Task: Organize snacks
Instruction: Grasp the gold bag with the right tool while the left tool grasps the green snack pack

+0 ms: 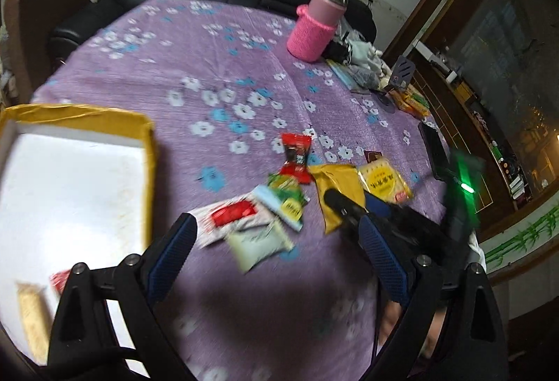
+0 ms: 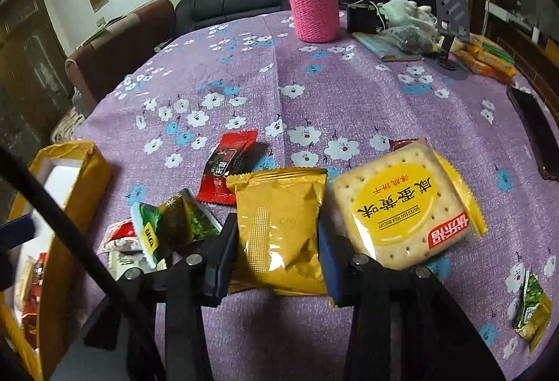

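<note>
On table [image 2: 349, 94]: 1 gold packet [image 2: 279, 227] | 1 biscuit pack [image 2: 401, 203] | 1 red sachet [image 2: 227, 168] | 2 green packets [image 2: 185, 224] | right gripper [image 2: 276, 258] jaws clenched on gold packet | left gripper [image 1: 276, 237] jaws released | 1 box [image 1: 146, 150]

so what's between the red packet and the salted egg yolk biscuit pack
The gold packet, between the right gripper's jaws; clearest in the right wrist view.

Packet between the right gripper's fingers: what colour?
Gold-yellow packet; right wrist view shows it best.
</note>
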Demonstrator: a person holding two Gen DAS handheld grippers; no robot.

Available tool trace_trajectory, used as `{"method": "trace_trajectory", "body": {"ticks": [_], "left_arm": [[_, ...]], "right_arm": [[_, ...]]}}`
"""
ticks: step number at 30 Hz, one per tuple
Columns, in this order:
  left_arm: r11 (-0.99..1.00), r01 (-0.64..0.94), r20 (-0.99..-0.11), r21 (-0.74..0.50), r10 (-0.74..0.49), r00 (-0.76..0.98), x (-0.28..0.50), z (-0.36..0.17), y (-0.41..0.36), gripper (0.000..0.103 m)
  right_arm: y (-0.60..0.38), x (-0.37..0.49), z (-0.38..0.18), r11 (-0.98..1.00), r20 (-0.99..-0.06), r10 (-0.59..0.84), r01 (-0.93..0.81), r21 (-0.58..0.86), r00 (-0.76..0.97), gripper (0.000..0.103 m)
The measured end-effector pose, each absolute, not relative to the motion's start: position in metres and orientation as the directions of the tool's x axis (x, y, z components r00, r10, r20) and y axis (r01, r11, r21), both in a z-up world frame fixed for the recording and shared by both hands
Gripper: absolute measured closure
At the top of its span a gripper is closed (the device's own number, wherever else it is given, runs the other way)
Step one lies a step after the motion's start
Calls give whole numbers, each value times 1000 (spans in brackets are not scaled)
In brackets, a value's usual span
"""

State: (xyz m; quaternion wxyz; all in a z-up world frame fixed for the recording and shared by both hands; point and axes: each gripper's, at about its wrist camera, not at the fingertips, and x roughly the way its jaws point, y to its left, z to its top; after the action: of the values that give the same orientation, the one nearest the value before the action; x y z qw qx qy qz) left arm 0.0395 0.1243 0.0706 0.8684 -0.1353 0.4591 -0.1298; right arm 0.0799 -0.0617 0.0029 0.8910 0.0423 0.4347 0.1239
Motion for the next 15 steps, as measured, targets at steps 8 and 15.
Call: {"method": "trace_trajectory", "body": {"ticks": [8,15], "left_arm": [[950,179,-840,-258,-312,444,91,34,83,10],[963,241,-878,-118,-215,428,101,16,68,61]], "right_arm": [[-103,80,17,926,-734,361,-128,355,575,61],[-118,86,16,912,-726,370,-78,403,579,61]]}}
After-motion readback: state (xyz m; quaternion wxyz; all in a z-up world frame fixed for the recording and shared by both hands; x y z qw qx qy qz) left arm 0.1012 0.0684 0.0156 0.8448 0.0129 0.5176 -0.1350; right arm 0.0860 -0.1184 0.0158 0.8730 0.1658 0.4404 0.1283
